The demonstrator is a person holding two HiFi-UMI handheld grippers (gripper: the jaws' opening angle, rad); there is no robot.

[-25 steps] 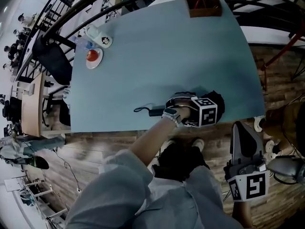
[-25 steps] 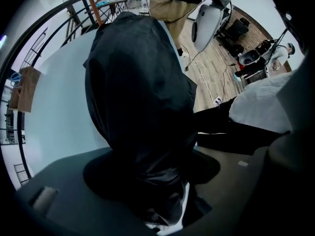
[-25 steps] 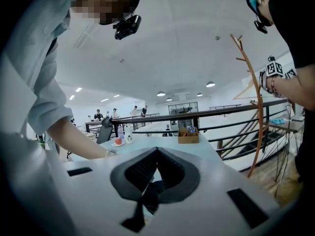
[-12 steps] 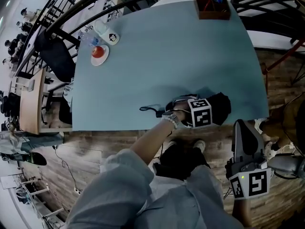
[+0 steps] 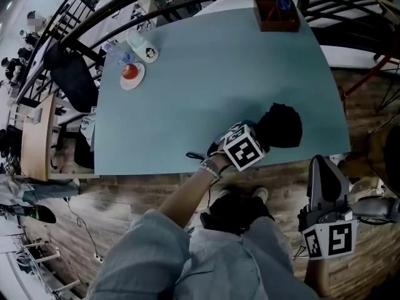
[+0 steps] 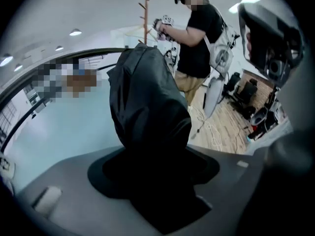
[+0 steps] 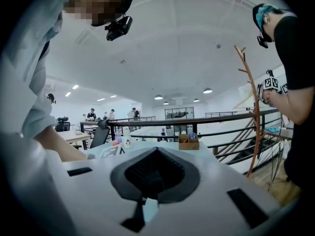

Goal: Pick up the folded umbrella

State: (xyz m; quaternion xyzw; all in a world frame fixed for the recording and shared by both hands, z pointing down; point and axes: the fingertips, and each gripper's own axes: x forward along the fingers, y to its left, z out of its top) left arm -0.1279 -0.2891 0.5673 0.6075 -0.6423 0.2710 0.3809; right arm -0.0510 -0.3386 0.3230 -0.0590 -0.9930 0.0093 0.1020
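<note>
Umbrella | clamped between left claw jaws | protruding forward over table

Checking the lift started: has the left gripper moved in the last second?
Yes. The left gripper, shut on the folded umbrella, has shifted left along the table's near edge, away from its right corner.

The folded umbrella, lying by the near edge of the surface, is losing its handle end under the left tool's marker cube and the hand gripping it. In the left gripper view, black fabric is covering the spot where the jaws are meeting. At the far right corner, a wooden box is holding things too small to tell. Near the far left corner, a red thing on a plate is staying too small to name.
</note>
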